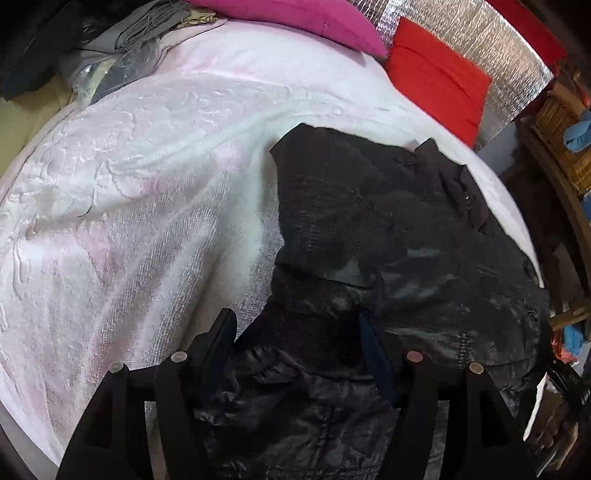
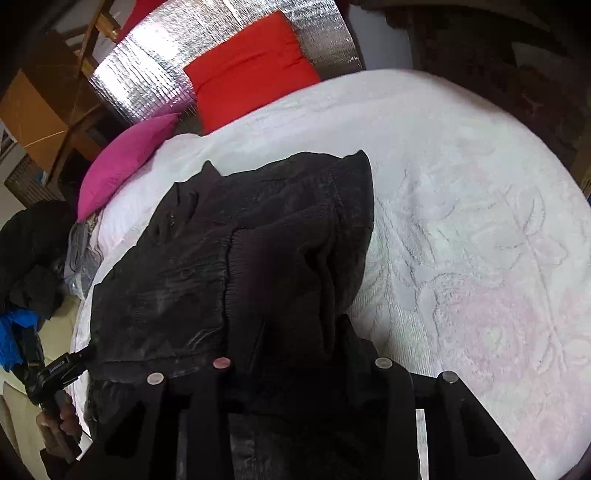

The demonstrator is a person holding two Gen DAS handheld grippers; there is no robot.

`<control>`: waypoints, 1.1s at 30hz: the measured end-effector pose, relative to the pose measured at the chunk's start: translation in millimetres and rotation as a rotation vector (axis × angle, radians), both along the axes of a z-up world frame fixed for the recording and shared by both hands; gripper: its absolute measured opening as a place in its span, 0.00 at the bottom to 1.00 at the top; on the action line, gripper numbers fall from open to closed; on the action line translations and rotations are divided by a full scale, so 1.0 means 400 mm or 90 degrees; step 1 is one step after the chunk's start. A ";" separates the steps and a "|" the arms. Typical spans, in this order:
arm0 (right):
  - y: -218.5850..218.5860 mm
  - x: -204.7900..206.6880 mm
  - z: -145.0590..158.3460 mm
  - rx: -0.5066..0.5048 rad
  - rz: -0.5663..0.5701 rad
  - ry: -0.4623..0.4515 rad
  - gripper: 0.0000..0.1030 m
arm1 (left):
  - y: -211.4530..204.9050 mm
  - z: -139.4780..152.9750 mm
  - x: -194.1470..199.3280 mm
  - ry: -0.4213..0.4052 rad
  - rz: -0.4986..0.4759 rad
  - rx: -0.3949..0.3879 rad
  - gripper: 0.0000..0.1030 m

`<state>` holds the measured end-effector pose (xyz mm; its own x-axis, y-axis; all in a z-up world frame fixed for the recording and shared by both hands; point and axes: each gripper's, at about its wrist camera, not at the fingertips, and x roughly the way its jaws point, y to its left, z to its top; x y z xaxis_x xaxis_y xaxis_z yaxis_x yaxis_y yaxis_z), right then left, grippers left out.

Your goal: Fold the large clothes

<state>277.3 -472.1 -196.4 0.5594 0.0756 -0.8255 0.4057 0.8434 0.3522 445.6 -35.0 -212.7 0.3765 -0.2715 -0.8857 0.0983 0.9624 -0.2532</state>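
A large black jacket with a knit hem and shiny lining lies partly folded on a white and pink bedspread. My left gripper has its jaws apart with a bunched part of the jacket between them. In the right wrist view the same jacket covers the middle of the bedspread. My right gripper stands over the jacket's near edge, and dark fabric hides its fingertips. The other gripper and the hand holding it show at the lower left of the right wrist view.
A magenta pillow and a red pillow lie at the head of the bed against a silver foil panel. Grey and dark clothes are piled at the bed's far left. A wicker basket and wooden furniture stand beside the bed.
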 end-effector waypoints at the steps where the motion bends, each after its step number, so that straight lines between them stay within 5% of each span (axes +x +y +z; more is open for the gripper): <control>1: 0.005 0.007 -0.011 -0.009 0.004 0.015 0.38 | 0.000 -0.008 0.002 0.005 -0.003 0.003 0.68; 5: -0.013 0.023 -0.023 0.017 0.005 0.030 0.45 | 0.004 -0.010 0.007 0.013 0.003 -0.001 0.69; 12: -0.109 0.023 0.024 0.080 -0.065 -0.078 0.68 | 0.006 0.069 0.032 -0.058 0.012 0.005 0.69; 21: -0.120 0.119 -0.049 0.068 -0.083 -0.041 0.67 | -0.021 0.015 0.112 -0.004 0.025 -0.018 0.69; 26: -0.085 0.124 -0.021 -0.015 -0.057 -0.028 0.39 | -0.047 -0.003 0.120 0.008 0.031 -0.006 0.69; 33: -0.074 0.126 -0.041 -0.039 -0.040 0.003 0.43 | -0.061 -0.006 0.091 0.008 0.033 0.008 0.69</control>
